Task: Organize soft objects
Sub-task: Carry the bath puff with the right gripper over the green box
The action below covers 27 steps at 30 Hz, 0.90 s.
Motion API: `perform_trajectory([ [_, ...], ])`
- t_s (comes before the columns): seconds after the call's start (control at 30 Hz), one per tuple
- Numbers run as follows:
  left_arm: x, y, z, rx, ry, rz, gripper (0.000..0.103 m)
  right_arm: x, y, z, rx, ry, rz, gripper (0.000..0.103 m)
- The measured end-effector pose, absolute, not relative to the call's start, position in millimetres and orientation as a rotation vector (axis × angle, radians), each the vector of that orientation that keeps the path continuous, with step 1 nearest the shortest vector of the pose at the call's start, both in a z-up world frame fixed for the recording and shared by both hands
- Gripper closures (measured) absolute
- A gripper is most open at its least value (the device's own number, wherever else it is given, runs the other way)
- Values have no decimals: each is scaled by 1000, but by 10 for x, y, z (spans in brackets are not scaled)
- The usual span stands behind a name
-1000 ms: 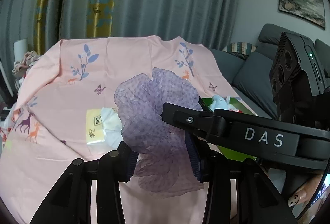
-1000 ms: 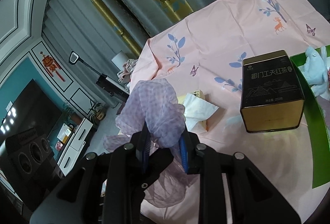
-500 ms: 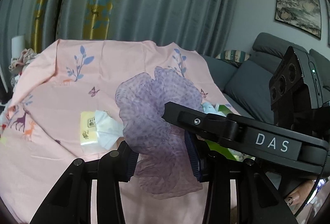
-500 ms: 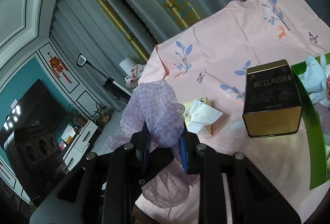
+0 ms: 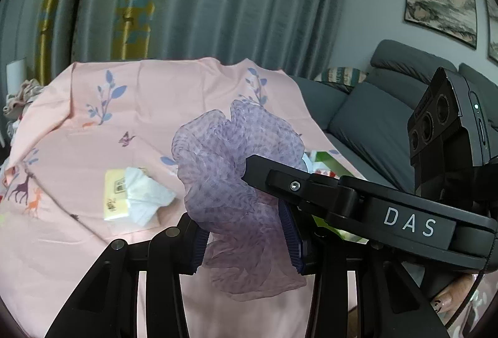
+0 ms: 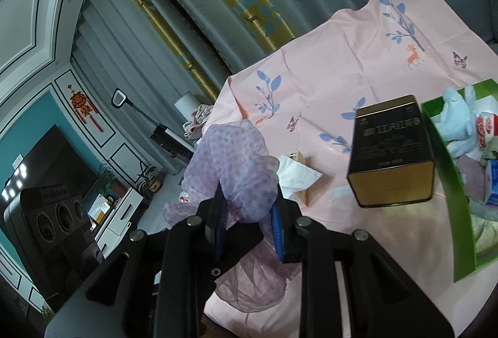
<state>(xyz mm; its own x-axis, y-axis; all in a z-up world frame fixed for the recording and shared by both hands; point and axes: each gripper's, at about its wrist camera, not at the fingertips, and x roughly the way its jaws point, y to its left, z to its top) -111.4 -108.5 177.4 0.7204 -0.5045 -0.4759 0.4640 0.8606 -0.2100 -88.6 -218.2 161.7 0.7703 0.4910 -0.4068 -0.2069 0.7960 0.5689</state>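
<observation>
A sheer purple dotted ruffled cloth [image 5: 236, 169] hangs bunched above the pink printed tablecloth [image 5: 93, 135]. My left gripper [image 5: 246, 238] is shut on its lower part, blue pads pressing both sides. My right gripper [image 6: 249, 229] is shut on the same cloth [image 6: 236, 163], which spills out above and below its pads. The right tool's black body [image 5: 358, 207] crosses the left wrist view from the right and reaches into the cloth. A green tray [image 6: 457, 213] at the right holds a light blue plush [image 6: 457, 126] and other soft items.
A yellow tissue pack [image 5: 133, 194] with a white tissue pulled out lies on the tablecloth, left of the cloth. A gold and black tea tin [image 6: 392, 151] stands beside the tray. A grey sofa [image 5: 373, 113] is at the right, curtains behind the table.
Both grippers have shifted a little and risen slightly with the purple cloth still pinched between them. The table and tissue pack sit lower and further off in view.
</observation>
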Motion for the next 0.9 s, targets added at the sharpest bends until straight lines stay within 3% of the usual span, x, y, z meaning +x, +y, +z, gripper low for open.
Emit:
perform_trajectory([
  [0.9, -895, -1957, 1660, -5, 650, -783, 60, -1171, -3034, 1494, 625, 566, 155, 77],
])
